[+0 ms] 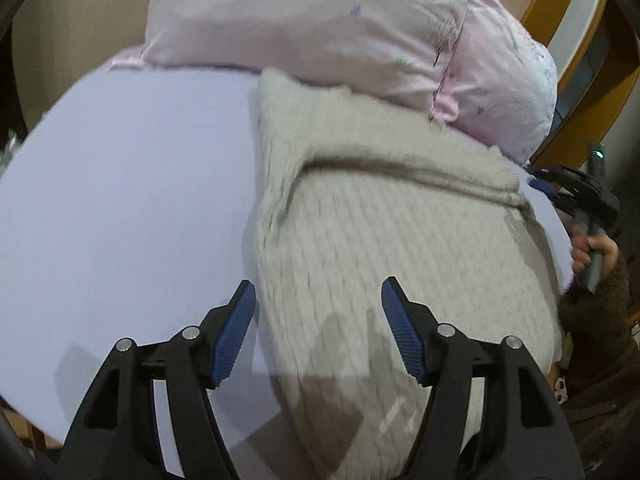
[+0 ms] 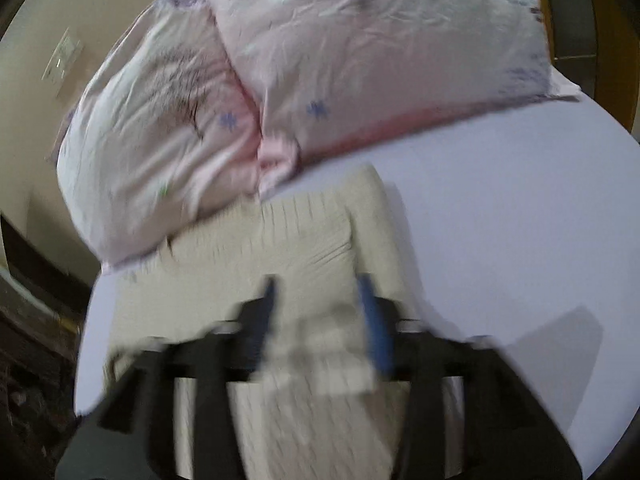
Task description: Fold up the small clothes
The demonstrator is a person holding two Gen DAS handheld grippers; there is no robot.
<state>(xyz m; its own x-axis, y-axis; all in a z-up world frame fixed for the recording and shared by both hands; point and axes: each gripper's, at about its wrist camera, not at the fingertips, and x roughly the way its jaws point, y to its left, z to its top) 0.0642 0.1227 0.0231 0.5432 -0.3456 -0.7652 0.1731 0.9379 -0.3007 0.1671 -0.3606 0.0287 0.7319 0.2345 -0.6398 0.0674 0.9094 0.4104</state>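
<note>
A beige knitted garment (image 1: 380, 240) lies partly folded on a pale lilac sheet (image 1: 128, 200), with a thick fold across its far part. My left gripper (image 1: 318, 300) is open and empty, just above the garment's near left edge. In the right wrist view the garment (image 2: 280, 248) is blurred by motion. My right gripper (image 2: 320, 292) is open over its near part, fingers apart, holding nothing that I can see. The right gripper also shows in the left wrist view (image 1: 576, 196) at the garment's far right edge, held by a hand.
Two pink patterned pillows (image 1: 320, 28) lie at the far side, touching the garment's far edge; they also show in the right wrist view (image 2: 280, 80). A wooden frame (image 1: 568, 8) stands behind right. The sheet (image 2: 520, 220) extends right of the garment.
</note>
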